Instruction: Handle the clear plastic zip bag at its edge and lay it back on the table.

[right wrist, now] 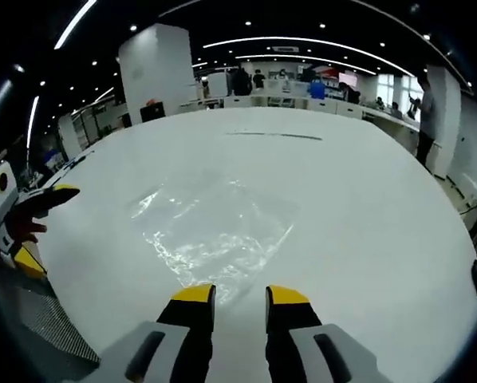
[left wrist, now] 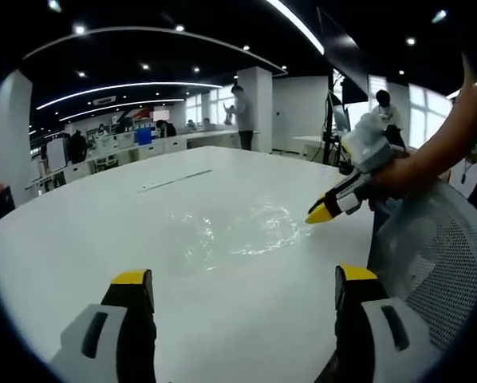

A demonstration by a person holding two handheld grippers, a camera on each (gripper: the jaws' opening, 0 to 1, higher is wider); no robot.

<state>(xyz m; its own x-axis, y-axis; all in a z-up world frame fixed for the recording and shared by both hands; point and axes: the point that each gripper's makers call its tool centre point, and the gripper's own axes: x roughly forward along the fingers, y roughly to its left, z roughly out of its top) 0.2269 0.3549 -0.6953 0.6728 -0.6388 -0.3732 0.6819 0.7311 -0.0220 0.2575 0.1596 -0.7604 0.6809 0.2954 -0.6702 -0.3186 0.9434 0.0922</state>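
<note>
A clear zip bag (right wrist: 210, 227) is lying flat at mid-frame on the white desk (right wrist: 366, 207), no writing readable on it. The right tool (right wrist: 240, 297) is hovering just short of its edge, jaws narrowly parted and empty; the left tool (left wrist: 246, 279) is gaping wide, released.

Both views are bright and evenly lit from overhead: long curved strip lights (left wrist: 127, 85) and small round ceiling spots (right wrist: 322, 25) stand out against a dark ceiling, and daylight blows out the windows (left wrist: 418, 100) at the far wall. The white worktop (left wrist: 103, 231) is close to overexposed, with only soft, faint shadows. Glare glints off the wrinkles of the clear plastic zip bag (right wrist: 210, 227), which otherwise nearly vanishes against the white. Fisheye distortion bends the worktop's edges and the lights into arcs. The far room is soft and small; the near yellow-tipped tongs look slightly blurred.
</note>
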